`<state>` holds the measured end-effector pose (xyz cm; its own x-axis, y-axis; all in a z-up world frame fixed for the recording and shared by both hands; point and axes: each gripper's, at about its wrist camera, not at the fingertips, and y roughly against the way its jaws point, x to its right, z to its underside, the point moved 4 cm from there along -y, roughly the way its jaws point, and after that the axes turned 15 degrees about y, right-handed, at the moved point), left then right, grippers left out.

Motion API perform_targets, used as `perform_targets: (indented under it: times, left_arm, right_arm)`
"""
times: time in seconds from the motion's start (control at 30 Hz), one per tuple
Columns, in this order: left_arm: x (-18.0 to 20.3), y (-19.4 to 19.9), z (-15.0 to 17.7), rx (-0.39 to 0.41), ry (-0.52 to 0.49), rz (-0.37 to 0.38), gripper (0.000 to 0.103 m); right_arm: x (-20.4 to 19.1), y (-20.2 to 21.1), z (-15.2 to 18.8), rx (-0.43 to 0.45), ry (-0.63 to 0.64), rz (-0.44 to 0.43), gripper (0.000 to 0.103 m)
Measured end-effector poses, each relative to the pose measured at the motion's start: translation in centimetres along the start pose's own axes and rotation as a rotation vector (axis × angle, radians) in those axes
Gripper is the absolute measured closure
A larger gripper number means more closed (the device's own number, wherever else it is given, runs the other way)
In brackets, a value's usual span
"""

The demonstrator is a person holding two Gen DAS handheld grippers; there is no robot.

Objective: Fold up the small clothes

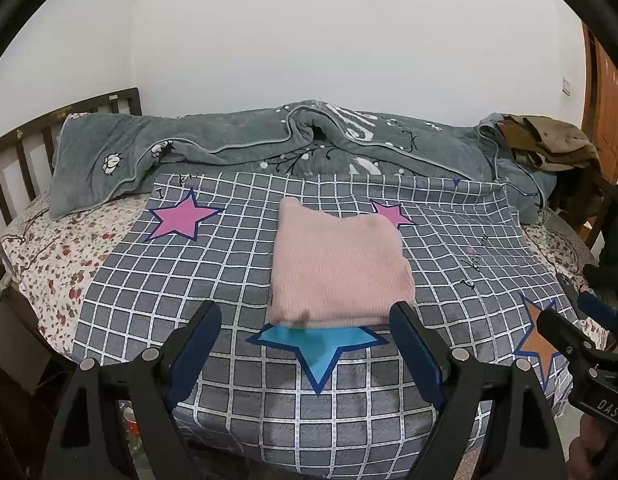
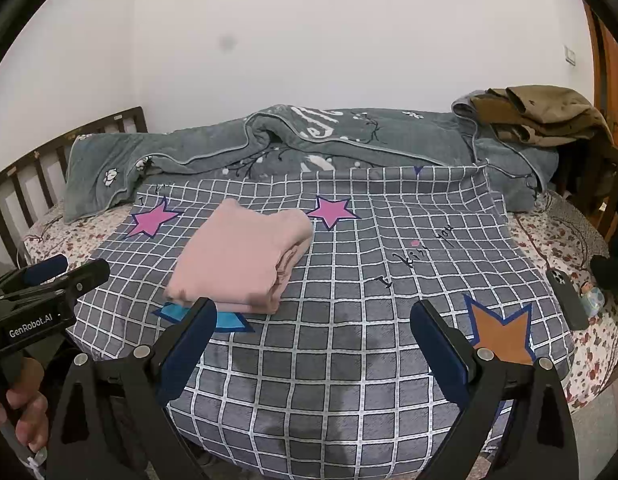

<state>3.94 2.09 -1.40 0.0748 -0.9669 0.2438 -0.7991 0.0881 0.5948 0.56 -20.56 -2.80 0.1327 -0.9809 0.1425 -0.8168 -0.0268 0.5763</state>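
A pink knitted garment (image 1: pixel 337 264) lies folded into a thick rectangle on the grey checked sheet (image 1: pixel 237 360), over a blue star print. It also shows in the right wrist view (image 2: pixel 241 256), with its folded layers facing right. My left gripper (image 1: pixel 309 316) is open and empty, just short of the garment's near edge. My right gripper (image 2: pixel 317 312) is open and empty, over bare sheet to the right of the garment. Each gripper shows at the edge of the other's view.
A grey-green blanket (image 1: pixel 269 140) is bunched along the back of the bed. Brown clothes (image 2: pixel 537 116) lie piled at the back right. A phone (image 2: pixel 565 300) and a small object lie on the floral bedsheet at the right edge. A wooden headboard (image 1: pixel 21 152) stands at the left.
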Motion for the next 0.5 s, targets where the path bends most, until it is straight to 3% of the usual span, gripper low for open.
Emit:
perform_targets:
  times: [0.5]
  left_arm:
    - [-0.20,0.08,-0.05,0.002,0.002,-0.001,0.018]
  right_arm:
    - [-0.14,-0.03,-0.09,0.003,-0.001,0.001,0.007]
